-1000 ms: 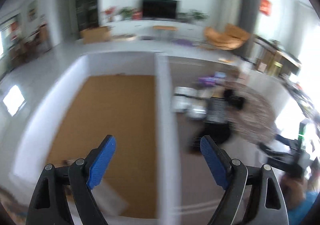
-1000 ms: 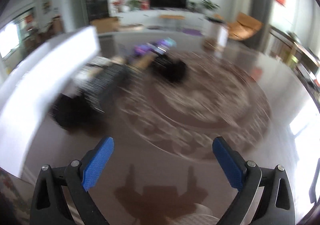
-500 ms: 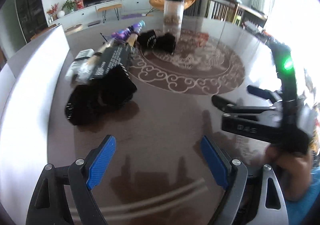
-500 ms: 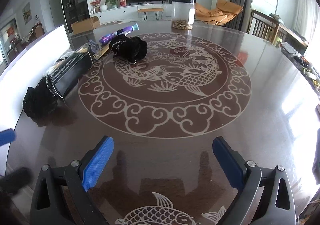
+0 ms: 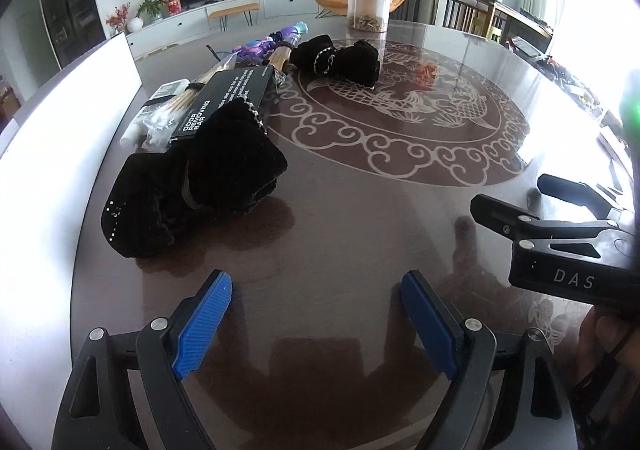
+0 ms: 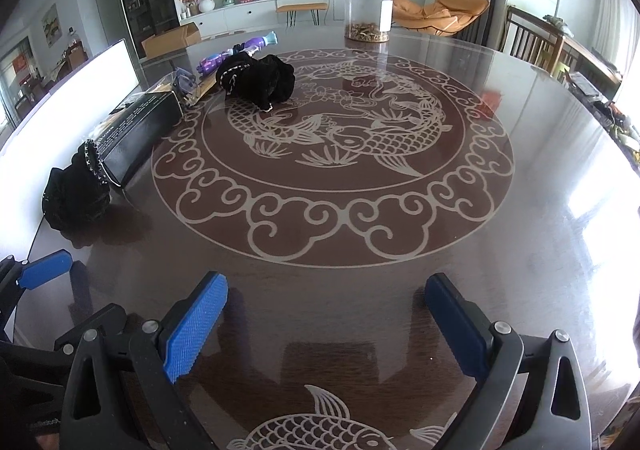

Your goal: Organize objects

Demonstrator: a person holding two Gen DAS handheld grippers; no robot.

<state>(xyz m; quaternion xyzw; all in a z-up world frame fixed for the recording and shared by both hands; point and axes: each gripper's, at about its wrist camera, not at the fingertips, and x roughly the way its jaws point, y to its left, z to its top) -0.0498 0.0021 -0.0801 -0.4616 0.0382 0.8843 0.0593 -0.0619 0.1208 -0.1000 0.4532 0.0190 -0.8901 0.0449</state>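
Observation:
On the dark round table [image 5: 360, 234] lies a black velvet pouch [image 5: 192, 186] just ahead and left of my left gripper [image 5: 316, 314], which is open and holds nothing. Behind the pouch a black box [image 5: 224, 98] lettered "ODOR REMOVING BAR" rests over cotton swabs and wooden sticks [image 5: 176, 110]. A second black pouch [image 5: 340, 58] and a purple toy [image 5: 260, 46] lie farther back. My right gripper [image 6: 326, 314] is open and empty above the table's near edge, with the near pouch [image 6: 76, 190], the box [image 6: 136, 130] and the far pouch [image 6: 260, 82] to its left.
A white box wall [image 5: 60, 130] runs along the table's left side. A clear jar [image 5: 368, 4] with brown bits stands at the far edge. The right gripper's black body [image 5: 560, 234] and a hand show at the right of the left wrist view.
The left wrist view has swung from the inside of the white box to the table and sunk toward the near pouch. The right wrist view has gone from blurred to steady.

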